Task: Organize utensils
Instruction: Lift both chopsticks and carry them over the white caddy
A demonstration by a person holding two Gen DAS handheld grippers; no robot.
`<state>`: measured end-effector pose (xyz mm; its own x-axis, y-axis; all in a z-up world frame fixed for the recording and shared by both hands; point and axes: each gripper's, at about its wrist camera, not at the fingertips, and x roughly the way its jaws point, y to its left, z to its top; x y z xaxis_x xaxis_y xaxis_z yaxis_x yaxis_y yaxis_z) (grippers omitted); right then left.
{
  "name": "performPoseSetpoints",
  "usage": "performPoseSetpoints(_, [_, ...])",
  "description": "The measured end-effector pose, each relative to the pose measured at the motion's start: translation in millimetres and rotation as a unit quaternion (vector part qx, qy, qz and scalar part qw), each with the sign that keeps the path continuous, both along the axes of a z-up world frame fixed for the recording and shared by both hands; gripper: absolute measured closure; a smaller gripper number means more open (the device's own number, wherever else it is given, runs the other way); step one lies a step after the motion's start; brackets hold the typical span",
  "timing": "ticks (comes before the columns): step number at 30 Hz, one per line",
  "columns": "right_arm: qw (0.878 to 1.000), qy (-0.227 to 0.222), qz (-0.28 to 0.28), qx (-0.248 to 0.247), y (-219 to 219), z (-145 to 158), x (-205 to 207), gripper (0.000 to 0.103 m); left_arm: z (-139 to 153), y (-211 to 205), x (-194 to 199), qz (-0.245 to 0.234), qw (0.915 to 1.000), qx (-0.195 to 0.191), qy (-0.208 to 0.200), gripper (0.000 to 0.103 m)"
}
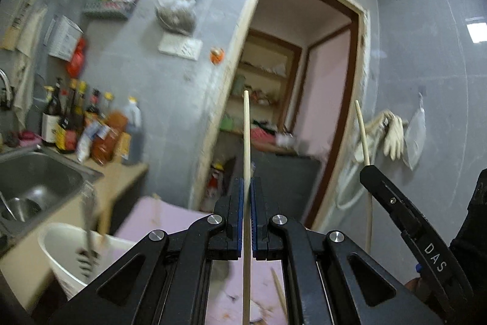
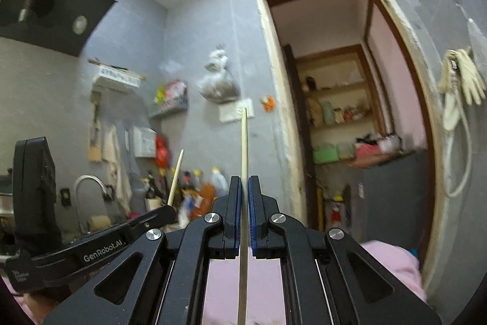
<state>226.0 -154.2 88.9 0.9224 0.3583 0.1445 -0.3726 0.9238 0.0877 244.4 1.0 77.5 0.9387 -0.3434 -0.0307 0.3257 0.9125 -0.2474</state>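
My left gripper is shut on a pale wooden chopstick that runs upright between its blue pads and sticks out above them. My right gripper is shut on a second wooden chopstick, also upright. Both grippers are raised and point toward the doorway. The right gripper with its chopstick shows at the right of the left wrist view. The left gripper with its chopstick shows at the left of the right wrist view. A white cup at lower left holds a metal fork. Another chopstick lies on the pink cloth.
A steel sink and a wooden counter with several sauce bottles are at the left. A pink cloth covers the surface below. An open doorway with shelves lies ahead. Gloves hang on the right wall. A range hood hangs at upper left.
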Motion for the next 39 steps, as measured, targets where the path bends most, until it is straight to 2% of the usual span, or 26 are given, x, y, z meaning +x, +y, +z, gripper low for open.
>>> performPoseSetpoints(9, [0.998,-0.024,0.035,0.049,53.6,3.0,30.7,0.100,11.4,84.1,3.7,0.080,0.9957,-0.038,-0.027,0.101])
performPoseSetpoints(13, [0.997,-0.028,0.034,0.058,68.4,-6.7,40.6,0.100,3.6,121.8,14.2,0.106,0.9910,-0.077,-0.026,0.101])
performPoseSetpoints(17, [0.997,-0.025,0.031,0.062,76.1,-16.7,50.0,0.100,-6.6,144.3,21.4,0.131,0.9860,-0.100,-0.023,0.101])
performPoseSetpoints(28, [0.998,-0.007,0.021,0.062,84.7,-37.7,65.6,0.100,-32.9,143.7,31.7,0.164,0.9823,-0.090,-0.013,0.101])
performPoseSetpoints(34, [0.998,0.000,0.017,0.058,88.2,-45.3,69.3,0.100,-42.4,137.7,32.2,0.165,0.9833,-0.075,-0.009,0.101])
performPoseSetpoints(39, [0.999,-0.001,0.017,0.036,96.3,-50.0,66.8,0.100,-48.7,134.6,32.7,0.160,0.9849,-0.067,-0.001,0.101])
